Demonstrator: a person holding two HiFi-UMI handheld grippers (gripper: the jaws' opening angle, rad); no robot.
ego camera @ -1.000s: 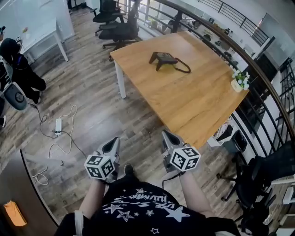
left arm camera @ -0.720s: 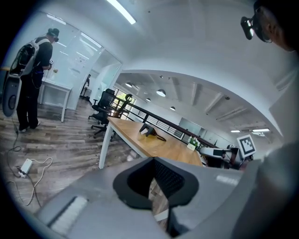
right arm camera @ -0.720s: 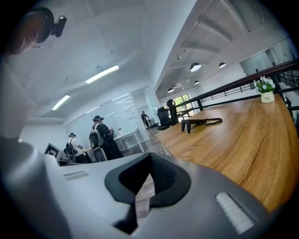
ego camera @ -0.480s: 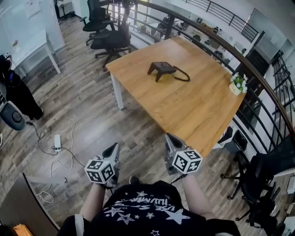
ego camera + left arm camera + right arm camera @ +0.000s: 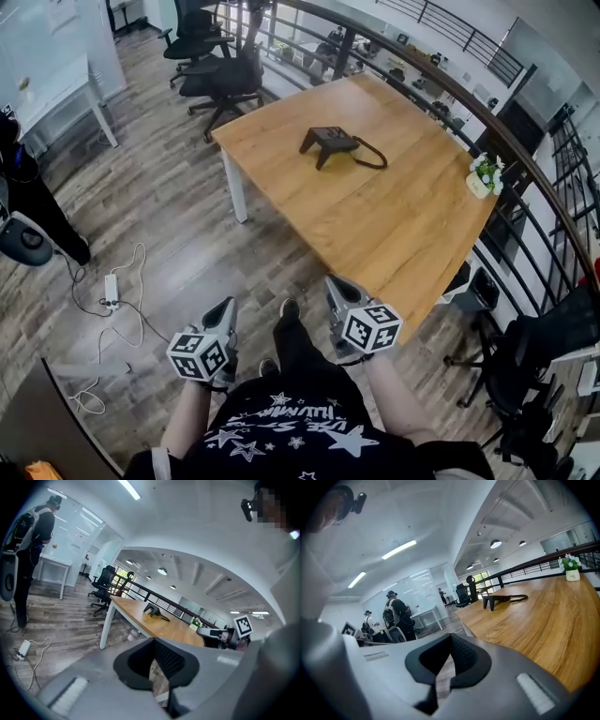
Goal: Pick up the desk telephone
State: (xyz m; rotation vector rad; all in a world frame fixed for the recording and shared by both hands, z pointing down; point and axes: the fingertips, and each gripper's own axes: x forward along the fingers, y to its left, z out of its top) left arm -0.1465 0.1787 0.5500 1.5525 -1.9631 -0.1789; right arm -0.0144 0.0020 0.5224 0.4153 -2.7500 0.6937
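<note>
Phone (image 5: 330, 142) sat on the far half of the table (image 5: 394, 234), well apart from both grippers, with its cord (image 5: 372, 159) looped just beside it. Left gripper (image 5: 227, 306) and right gripper (image 5: 334, 284): jaws together, nothing between.

Judged: rigid plastic, fairly light, smooth, likely slippery; handset might lift off. Best hold: across the base's sides, clear of cord.

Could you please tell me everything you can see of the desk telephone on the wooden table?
The telephone is black, looks like plastic, and is low and wedge-shaped, with its face tilted up. A black cord loops from it across the wooden table. It rests on the table's far half, and nothing else touches it.
</note>
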